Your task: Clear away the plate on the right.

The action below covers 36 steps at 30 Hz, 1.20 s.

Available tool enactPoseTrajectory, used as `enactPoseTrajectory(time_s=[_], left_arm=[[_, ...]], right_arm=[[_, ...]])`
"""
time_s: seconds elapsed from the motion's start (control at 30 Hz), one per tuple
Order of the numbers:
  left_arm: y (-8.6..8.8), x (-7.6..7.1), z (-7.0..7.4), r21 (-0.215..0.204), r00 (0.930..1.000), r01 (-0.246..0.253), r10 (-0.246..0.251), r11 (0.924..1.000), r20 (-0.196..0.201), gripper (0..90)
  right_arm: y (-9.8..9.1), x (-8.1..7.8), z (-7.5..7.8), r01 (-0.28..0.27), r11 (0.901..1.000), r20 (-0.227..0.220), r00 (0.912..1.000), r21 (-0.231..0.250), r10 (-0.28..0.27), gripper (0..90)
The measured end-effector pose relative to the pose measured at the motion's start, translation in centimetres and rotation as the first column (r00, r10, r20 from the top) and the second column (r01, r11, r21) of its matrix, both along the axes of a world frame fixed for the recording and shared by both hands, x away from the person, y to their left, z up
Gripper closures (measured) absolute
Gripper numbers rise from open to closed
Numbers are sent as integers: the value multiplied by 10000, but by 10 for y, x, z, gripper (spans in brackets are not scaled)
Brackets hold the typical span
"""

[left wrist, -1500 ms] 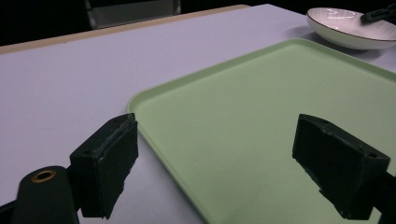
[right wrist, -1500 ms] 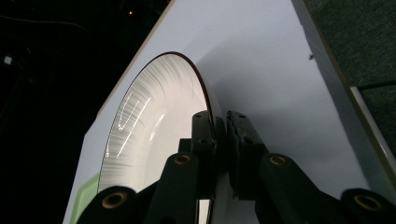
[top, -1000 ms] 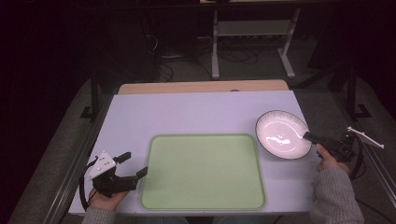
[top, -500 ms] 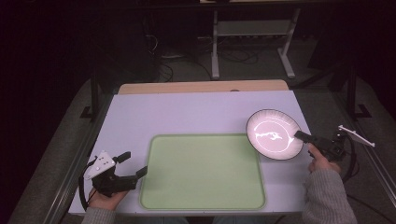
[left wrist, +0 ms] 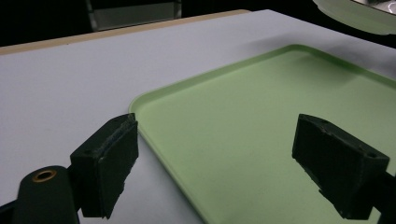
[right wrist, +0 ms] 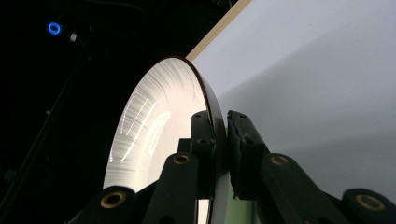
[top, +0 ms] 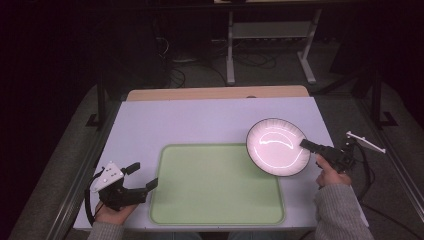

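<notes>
Your right claw (top: 306,144) is clamped on the rim of the round white plate with a dark edge (top: 276,146); the right gripper view shows what the high view cannot, 1 jaw pad pressed on each face of the rim (right wrist: 215,154). From above, the plate is over the pale lavender worktop (top: 200,120), overlapping the far right corner of the flat light green plastic tray (top: 215,185). How far it is lifted is hard to judge.

Your left claw (top: 140,177) stands wide open and empty beside the tray's left edge. The left gripper view cuts the plate off at its top right corner (left wrist: 359,11).

Since the earlier frames, the plate has travelled left toward the tray; your left hand has stayed put.
</notes>
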<state>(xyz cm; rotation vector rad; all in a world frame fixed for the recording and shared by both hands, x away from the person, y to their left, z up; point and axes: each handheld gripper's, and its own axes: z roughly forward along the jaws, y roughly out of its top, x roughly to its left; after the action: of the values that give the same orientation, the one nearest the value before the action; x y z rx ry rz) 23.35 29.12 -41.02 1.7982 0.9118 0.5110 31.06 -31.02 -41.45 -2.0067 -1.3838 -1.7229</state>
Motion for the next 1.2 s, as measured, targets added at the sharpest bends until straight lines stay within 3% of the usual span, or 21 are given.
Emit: enactPoseTrajectory(time_s=[0.27, 0.5, 0.8, 1.0, 1.2], left_arm=[[0, 0, 0, -61, 10000, -22, 22, 10000, -13, 144], [1, 0, 0, -78, 10000, -23, 23, 10000, -7, 144], [1, 0, 0, -81, 10000, -37, 37, 10000, 14, 144], [2, 0, 0, -116, 10000, -88, 88, 9999, 20, 144], [2, 0, 0, -115, 10000, -90, 90, 9999, 29, 144]], right_arm=[[23, 0, 11, -506, 9987, 282, 9983, 16, 505, 803], [48, 8, 32, -900, 9958, 620, 9939, -188, 910, 802], [88, 14, 53, -1736, 9839, 920, 9799, -431, 1769, 800], [109, 15, 49, -2042, 9780, 789, 9751, -438, 2071, 799], [121, 15, 37, -2242, 9713, 488, 9723, -796, 2284, 796]])
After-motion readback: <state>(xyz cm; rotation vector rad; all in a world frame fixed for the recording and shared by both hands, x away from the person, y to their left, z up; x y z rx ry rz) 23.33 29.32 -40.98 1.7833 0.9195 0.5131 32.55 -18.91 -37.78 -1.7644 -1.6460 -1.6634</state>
